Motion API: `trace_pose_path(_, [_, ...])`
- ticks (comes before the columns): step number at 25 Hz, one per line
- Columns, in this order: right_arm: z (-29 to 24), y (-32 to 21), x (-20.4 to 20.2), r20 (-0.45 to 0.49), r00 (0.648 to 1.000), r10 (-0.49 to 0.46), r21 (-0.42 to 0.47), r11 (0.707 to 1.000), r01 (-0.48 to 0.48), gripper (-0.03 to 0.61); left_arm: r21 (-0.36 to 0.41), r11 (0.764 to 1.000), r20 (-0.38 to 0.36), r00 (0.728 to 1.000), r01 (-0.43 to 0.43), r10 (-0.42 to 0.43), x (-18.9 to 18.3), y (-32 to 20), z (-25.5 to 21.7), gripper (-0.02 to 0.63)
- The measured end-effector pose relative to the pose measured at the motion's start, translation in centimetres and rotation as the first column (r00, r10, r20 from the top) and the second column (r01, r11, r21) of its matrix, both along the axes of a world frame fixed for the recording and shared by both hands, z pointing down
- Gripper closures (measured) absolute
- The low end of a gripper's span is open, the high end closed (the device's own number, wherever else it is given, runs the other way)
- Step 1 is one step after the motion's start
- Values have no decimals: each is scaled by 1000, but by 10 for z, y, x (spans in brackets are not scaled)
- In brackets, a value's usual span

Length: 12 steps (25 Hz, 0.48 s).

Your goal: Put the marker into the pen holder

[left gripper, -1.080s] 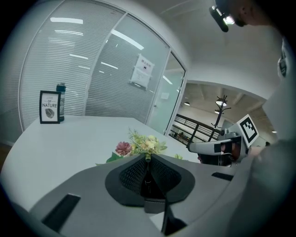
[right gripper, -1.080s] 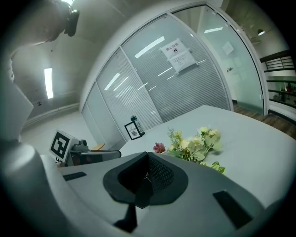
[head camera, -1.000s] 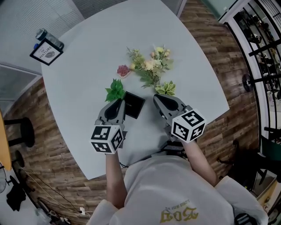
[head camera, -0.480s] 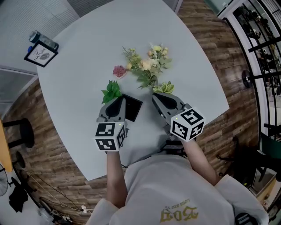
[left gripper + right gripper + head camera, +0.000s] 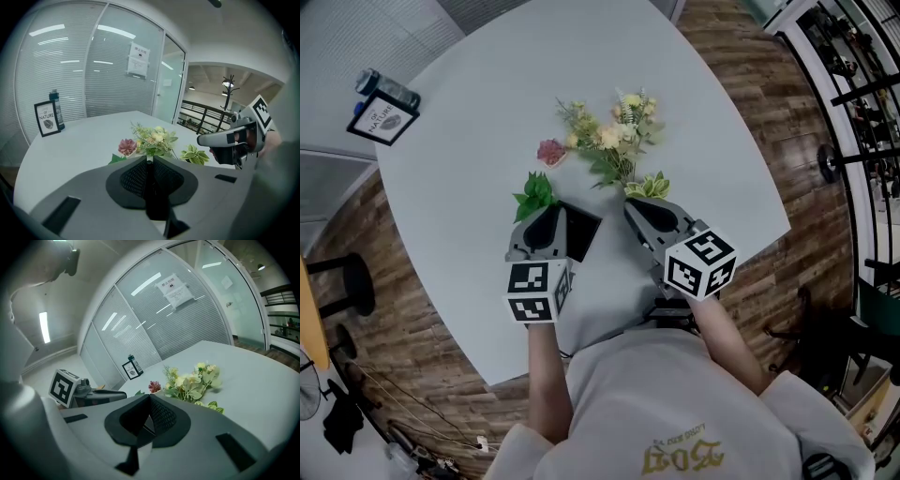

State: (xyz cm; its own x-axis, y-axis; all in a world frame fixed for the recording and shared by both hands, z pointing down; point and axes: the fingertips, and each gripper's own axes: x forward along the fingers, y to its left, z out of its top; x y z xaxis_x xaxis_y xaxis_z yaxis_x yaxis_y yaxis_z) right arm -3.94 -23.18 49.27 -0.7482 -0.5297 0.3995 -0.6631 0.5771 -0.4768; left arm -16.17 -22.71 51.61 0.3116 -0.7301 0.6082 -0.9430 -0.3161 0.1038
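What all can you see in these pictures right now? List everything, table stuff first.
table: one, pale grey, rounded, under everything
flower bunch: one, cream, yellow and green, table's middle
pink flower: one, left of the bunch
green leaves: one sprig, just beyond the left claw
striped leaves: one cluster, green and cream, just beyond the right claw
black box: one, square, between the two claws
framed sign: one, black frame, table's far left edge
bottle: one, dark, behind the sign
stool: one, black, off the table at left
left claw: one, grey, shut, empty
right claw: one, grey, shut, empty
shirt: one, cream, bottom of the head view
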Motion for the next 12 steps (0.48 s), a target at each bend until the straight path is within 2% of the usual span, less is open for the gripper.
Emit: trace_pose_path(12, [-5,1,0,1,1000,-9,3,1000,9,561,0,1000,32,999,-14,14,3,1,-2,557])
